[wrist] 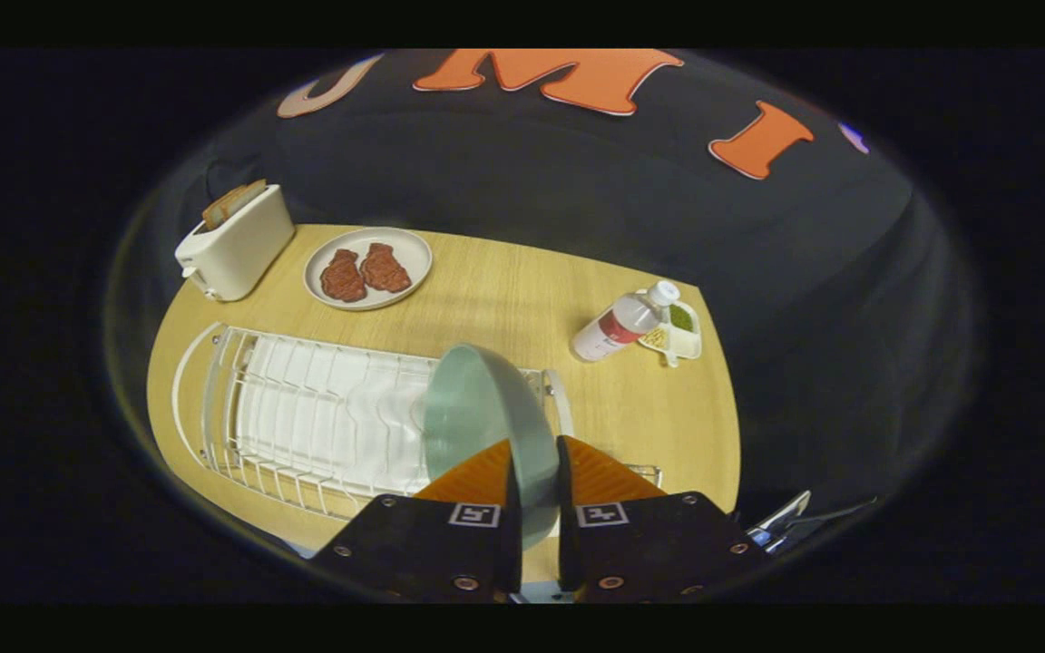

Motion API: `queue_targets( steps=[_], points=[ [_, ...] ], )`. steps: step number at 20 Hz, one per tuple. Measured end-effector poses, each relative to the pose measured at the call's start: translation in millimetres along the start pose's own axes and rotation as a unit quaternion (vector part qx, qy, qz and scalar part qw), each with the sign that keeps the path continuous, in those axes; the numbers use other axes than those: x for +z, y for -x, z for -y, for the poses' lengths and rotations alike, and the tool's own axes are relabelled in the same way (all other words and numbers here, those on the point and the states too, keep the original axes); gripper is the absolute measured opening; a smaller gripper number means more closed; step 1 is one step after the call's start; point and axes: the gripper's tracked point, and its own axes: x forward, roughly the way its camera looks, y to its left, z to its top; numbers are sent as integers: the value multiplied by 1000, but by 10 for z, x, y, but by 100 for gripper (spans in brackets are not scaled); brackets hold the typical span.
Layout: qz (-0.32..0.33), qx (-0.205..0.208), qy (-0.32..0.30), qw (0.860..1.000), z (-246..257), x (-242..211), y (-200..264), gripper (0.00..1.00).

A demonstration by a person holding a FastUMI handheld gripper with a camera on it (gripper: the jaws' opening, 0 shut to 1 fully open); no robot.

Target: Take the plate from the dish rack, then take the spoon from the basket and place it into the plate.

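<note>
Fingers of the hand-held gripper (536, 472) are clamped on the rim of a pale green round plate (482, 408), held on edge above the white wire dish rack (305, 417) on the wooden surface (504, 290). Held by so thin an edge, the plate could pivot or slip and strike the rack at nine o'clock. I cannot make out the spoon or basket.

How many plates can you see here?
2. A pale green plate stands on edge, clamped between the fingers of the gripper, above the white dish rack. A plate with two meat patties sits beyond the rack, beside the toaster.
</note>
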Motion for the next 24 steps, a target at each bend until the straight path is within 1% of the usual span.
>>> queue_targets(
  steps=[2,5,8,10,14,20,24],
  points=[
    [2,7,-14,1000,-9,35,100,16],
    [17,6,-27,999,112,50,237,16],
    [23,26,-55,998,171,-7,438,16],
    [33,30,-67,997,287,-82,583,16],
    [32,60,-89,994,354,-327,792,16],
    [25,105,-125,986,328,-825,959,16],
    [12,115,-133,984,339,-1260,991,16]
  ],
)
